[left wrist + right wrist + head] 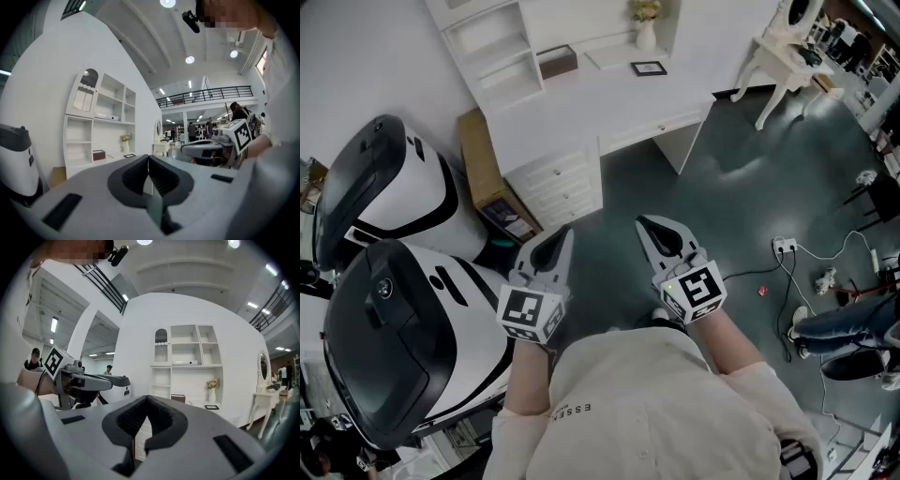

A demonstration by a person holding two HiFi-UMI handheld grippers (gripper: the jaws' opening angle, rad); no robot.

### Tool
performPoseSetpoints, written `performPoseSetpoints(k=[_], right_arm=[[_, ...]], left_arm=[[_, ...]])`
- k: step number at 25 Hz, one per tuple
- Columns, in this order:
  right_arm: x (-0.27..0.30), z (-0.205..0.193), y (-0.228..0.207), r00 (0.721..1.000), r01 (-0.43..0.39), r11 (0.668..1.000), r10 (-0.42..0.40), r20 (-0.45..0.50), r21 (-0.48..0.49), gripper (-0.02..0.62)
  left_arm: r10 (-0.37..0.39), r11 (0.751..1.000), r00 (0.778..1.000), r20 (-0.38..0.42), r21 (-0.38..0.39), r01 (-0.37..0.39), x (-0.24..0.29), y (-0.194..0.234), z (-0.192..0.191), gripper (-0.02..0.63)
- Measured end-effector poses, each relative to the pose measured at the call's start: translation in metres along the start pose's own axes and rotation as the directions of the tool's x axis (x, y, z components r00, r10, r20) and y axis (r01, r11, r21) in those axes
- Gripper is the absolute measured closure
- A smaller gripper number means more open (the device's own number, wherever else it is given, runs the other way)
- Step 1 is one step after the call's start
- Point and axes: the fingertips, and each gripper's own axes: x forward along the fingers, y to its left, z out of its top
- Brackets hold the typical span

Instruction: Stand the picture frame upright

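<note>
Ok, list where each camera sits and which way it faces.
Head view: on the person's head, looking steeply down; shows forearms, shirt, left gripper, right gripper.
Left gripper view: rides the left gripper, looks level along its jaws at the shelf unit; right gripper at right.
Right gripper view: same, toward the shelf unit; left gripper at left.
Shared: all show the picture frame on the desk.

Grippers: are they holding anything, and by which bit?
Nothing is held. The left gripper and right gripper are both shut on empty air. The picture frame lies untouched on the desk, far from both.
</note>
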Motion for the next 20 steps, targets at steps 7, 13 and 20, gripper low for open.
performPoseSetpoints(k=[7,13,20], right_arm=[[0.004,-0.002,-0.006,1.000,0.000,1.000,0.000,-0.011,0.005,0.580],[0.008,0.001,-0.007,1.000,-0.002,1.000,0.002,-0.003,0.005,0.580],[0.016,-0.018,-0.020,0.996,0.071,0.996,-0.068,-0.063,0.050,0.377]], left_arm=[[-0.007,1.000,1.000,0.000,-0.010,0.007,0.008,0.002,-0.002,0.604],[-0.025,0.999,1.000,0.009,-0.031,0.025,0.014,0.002,-0.002,0.604],[-0.003,0.998,1.000,-0.009,-0.057,0.003,0.018,0.020,-0.020,0.380]])
